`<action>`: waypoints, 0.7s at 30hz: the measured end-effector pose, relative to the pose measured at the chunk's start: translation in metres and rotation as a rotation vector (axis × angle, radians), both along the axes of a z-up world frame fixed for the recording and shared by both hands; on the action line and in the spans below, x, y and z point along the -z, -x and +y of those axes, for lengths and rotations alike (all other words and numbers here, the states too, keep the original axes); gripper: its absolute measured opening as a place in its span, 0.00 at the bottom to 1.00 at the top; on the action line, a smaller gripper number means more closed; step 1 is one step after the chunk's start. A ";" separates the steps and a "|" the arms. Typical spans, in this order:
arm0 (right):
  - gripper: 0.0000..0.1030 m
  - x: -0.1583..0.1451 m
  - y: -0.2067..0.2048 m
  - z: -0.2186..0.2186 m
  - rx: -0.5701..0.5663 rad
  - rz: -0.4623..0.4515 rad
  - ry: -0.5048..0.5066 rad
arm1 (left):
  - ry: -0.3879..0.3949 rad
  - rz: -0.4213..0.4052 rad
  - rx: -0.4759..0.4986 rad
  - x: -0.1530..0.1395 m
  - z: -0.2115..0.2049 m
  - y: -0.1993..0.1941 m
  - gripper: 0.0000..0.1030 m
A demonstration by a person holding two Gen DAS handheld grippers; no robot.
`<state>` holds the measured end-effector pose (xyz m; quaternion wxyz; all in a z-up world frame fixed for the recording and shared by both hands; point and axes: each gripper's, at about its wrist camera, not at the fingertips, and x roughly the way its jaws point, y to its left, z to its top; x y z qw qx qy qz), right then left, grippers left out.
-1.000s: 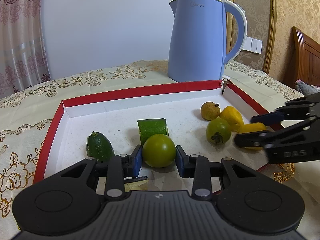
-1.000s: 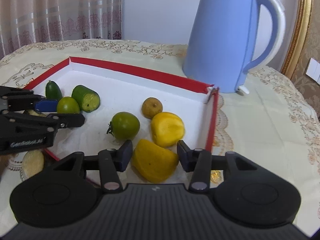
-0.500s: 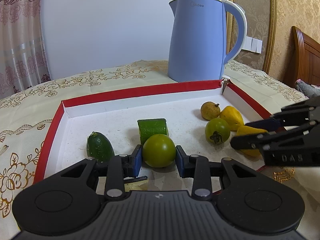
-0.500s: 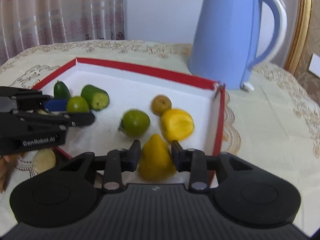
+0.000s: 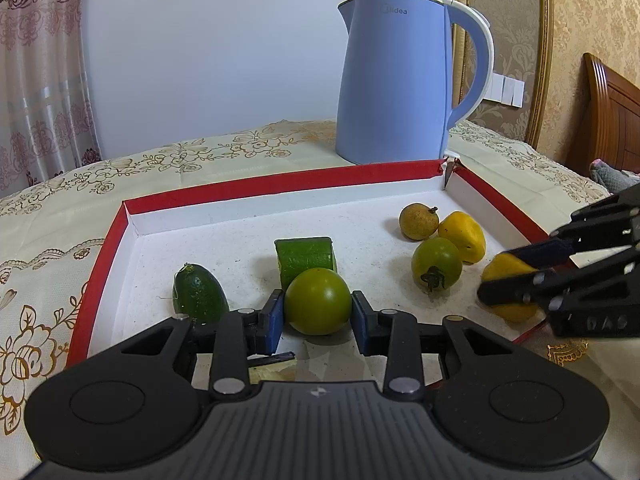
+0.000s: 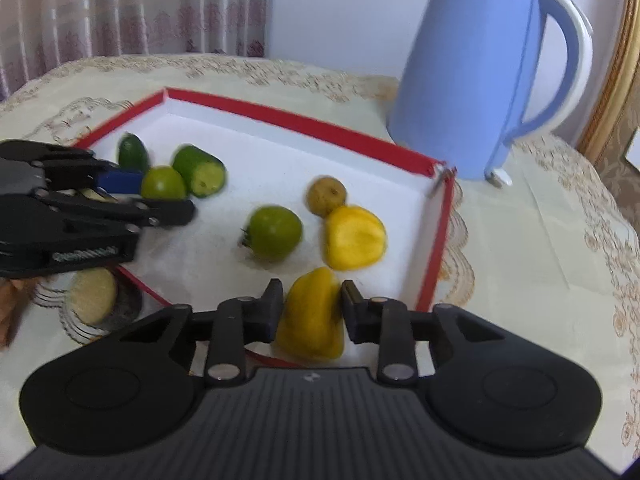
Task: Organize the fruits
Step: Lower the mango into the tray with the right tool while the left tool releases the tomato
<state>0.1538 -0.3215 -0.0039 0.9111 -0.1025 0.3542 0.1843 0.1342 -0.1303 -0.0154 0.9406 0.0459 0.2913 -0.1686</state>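
Note:
A red-rimmed white tray [image 5: 256, 186] [image 6: 288, 118] holds the fruits. My left gripper [image 5: 318, 314] is shut on a round green fruit [image 5: 318, 300] at the tray's near edge; it also shows in the right wrist view [image 6: 163, 183]. My right gripper [image 6: 313, 304] is shut on a yellow fruit piece [image 6: 312, 316], held above the tray's near right edge; the piece shows in the left wrist view [image 5: 510, 270]. In the tray lie a cut cucumber piece [image 5: 305, 258], a dark green fruit [image 5: 199, 294], a green tomato [image 5: 436, 262], a second yellow piece [image 5: 462, 236] and a small brown fruit [image 5: 418, 222].
A blue kettle [image 5: 394, 80] [image 6: 480, 68] stands behind the tray's far right corner. A pale round slice [image 6: 93, 296] lies on the tablecloth outside the tray's near left edge. A wooden headboard [image 5: 608, 120] is at the far right.
My right gripper closed on the yellow piece and lifted it, tilting it upright, moving left. My left gripper stayed still around the green fruit.

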 end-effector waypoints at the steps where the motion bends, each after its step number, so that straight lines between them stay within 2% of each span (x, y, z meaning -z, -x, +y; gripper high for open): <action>1: 0.23 -0.002 0.000 0.001 -0.004 -0.005 -0.007 | 0.000 0.000 0.001 0.000 0.000 0.000 0.33; 7: 0.24 -0.003 -0.003 0.003 -0.023 0.012 0.024 | 0.000 0.000 0.001 0.000 0.000 0.000 0.33; 11: 0.35 -0.001 -0.001 0.001 -0.043 0.070 0.097 | 0.000 0.000 0.001 0.000 0.000 0.000 0.33; 12: 0.35 0.000 -0.002 -0.001 -0.046 0.085 0.092 | 0.000 0.000 0.001 0.000 0.000 0.000 0.33; 15: 0.32 -0.001 -0.006 -0.004 -0.040 0.102 0.059 | 0.002 0.001 0.001 0.000 0.000 0.000 0.33; 19: 0.28 -0.003 -0.003 -0.002 -0.041 0.077 0.058 | 0.004 0.001 0.001 0.000 0.000 0.000 0.33; 21: 0.22 -0.007 -0.004 -0.006 -0.029 0.063 0.021 | 0.007 0.001 0.001 0.000 0.001 0.000 0.33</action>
